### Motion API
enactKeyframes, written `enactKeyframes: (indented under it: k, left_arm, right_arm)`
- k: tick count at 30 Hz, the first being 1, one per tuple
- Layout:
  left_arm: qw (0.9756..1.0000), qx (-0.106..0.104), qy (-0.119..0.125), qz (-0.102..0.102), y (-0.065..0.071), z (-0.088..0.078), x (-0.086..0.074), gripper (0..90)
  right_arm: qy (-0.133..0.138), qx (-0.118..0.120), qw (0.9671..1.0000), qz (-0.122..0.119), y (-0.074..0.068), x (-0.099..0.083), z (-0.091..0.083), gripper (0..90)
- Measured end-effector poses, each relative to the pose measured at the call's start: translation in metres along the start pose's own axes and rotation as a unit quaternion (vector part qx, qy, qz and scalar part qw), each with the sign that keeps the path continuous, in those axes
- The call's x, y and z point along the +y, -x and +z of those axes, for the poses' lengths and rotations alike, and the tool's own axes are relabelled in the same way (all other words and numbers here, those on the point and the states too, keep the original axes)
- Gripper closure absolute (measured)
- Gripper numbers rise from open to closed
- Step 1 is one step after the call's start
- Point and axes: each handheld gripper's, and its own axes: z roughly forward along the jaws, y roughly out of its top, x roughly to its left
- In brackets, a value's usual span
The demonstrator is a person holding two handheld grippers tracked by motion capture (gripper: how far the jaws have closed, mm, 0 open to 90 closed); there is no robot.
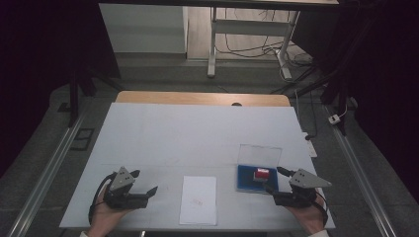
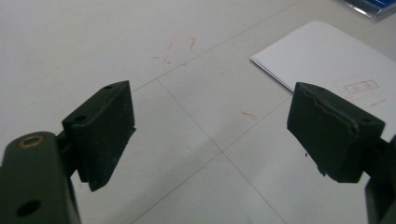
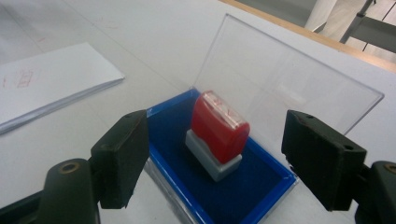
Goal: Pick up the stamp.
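Observation:
A red stamp with a grey base (image 3: pixel 218 126) stands upright in a blue-lined case (image 3: pixel 264 184), whose clear lid (image 3: pixel 280 79) is tipped back. In the high view the stamp (image 1: pixel 261 174) and case (image 1: pixel 244 181) sit at the table's right front. My right gripper (image 1: pixel 275 180) is open just in front of the case, its jaws on either side of the stamp's line, touching nothing (image 3: pixel 217 137). A stack of white paper (image 1: pixel 198 200) with a small red print lies at the front centre. My left gripper (image 1: pixel 146 182) is open over bare table left of the paper (image 2: pixel 336 60).
The white table top (image 1: pixel 197 133) has faint red marks (image 2: pixel 180 49) and thin seam lines. A wooden strip (image 1: pixel 202 98) edges its far side. Rails run along both sides on the floor, with desk legs and cables beyond.

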Motion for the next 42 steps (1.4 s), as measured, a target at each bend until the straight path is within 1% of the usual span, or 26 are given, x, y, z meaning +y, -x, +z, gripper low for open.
enactKeyframes:
  k: [4,8,10,12,13,19,24,26,28,29,31,33,41,42]
  left_arm:
    - [1.0000,-0.002,-0.001,0.002,0.001,0.001,0.000,15.4]
    - [1.0000,-0.001,-0.002,-0.001,-0.001,0.002,0.000,15.4]
    - [1.0000,-0.001,-0.003,-0.002,-0.001,0.002,0.000,15.3]
    - [1.0000,0.000,-0.003,-0.002,-0.002,0.002,0.000,15.3]
    - [1.0000,0.000,-0.003,-0.002,-0.002,0.002,0.000,15.3]
    - [1.0000,0.000,-0.003,-0.001,-0.003,0.002,-0.001,15.3]
    - [1.0000,-0.002,-0.008,-0.001,-0.003,0.005,0.000,15.2]
    - [0.9999,-0.001,-0.011,0.000,-0.003,0.005,-0.001,15.1]
    - [0.9999,-0.002,-0.011,-0.001,-0.003,0.005,-0.001,15.1]
    - [0.9999,-0.003,-0.012,-0.001,-0.004,0.005,-0.001,15.1]
    - [0.9999,-0.001,-0.012,-0.002,-0.004,0.006,-0.001,15.0]
    - [0.9999,0.000,-0.013,-0.001,-0.004,0.006,-0.001,15.0]
    - [0.9998,0.002,-0.019,0.004,-0.005,0.009,-0.001,15.0]
    - [0.9998,0.002,-0.020,0.006,-0.005,0.009,-0.001,15.0]
  right_arm:
    - [-0.005,0.000,1.0000,-0.007,0.001,0.006,0.001,23.2]
    - [-0.021,0.007,0.9997,-0.011,0.004,0.013,0.002,23.3]
    - [-0.028,0.016,0.9994,-0.012,0.007,0.017,0.004,23.3]
    - [-0.035,0.015,0.9991,-0.018,0.009,0.020,0.005,23.4]
    - [-0.036,0.023,0.9989,-0.016,0.010,0.022,0.006,23.9]
    - [-0.062,0.048,0.9968,-0.015,0.016,0.034,0.012,25.7]
    - [-0.100,0.066,0.9926,-0.020,0.019,0.044,0.021,26.3]
    - [-0.108,0.073,0.9912,-0.021,0.021,0.047,0.024,26.3]
    - [-0.121,0.077,0.9893,-0.028,0.022,0.050,0.028,26.3]
    - [-0.126,0.079,0.9885,-0.027,0.023,0.052,0.029,26.3]
    - [-0.139,0.085,0.9861,-0.030,0.025,0.054,0.032,26.3]
    - [-0.150,0.095,0.9836,-0.031,0.027,0.056,0.035,26.4]
    - [-0.186,0.119,0.9746,-0.035,0.030,0.057,0.047,27.0]
    - [-0.188,0.121,0.9741,-0.034,0.031,0.056,0.048,27.3]
